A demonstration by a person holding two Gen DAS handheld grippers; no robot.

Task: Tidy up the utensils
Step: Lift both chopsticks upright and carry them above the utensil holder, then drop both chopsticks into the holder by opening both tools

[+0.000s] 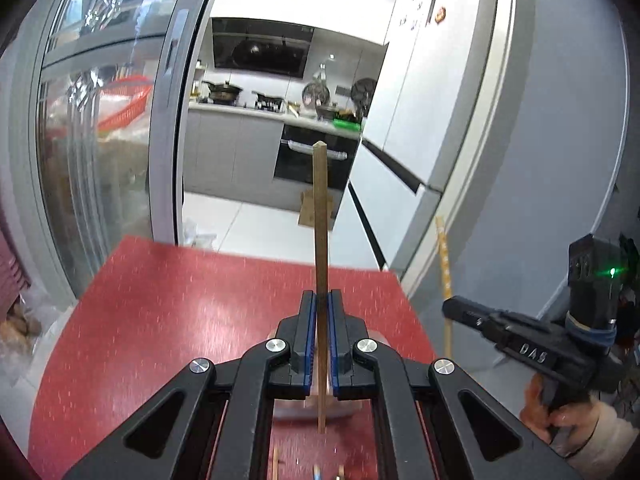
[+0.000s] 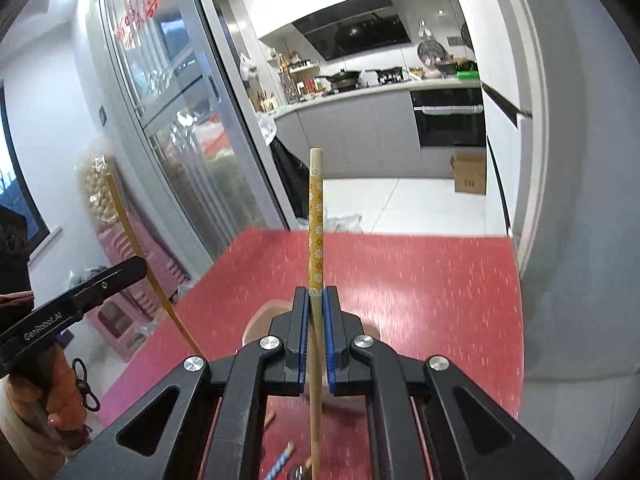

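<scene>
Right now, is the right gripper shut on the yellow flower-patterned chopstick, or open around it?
Shut on it. The right gripper has both blue pads against the yellow flower-patterned chopstick, which stands between them.

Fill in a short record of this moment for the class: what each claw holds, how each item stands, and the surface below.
left claw: shut on plain wooden chopstick
right claw: shut on yellow flowered chopstick
pose of both: upright between the pads, ends sticking out above and below
surface below: red table
background: kitchen doorway

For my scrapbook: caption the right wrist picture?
Right gripper pinches a flowery yellow chopstick above the red table.
</scene>
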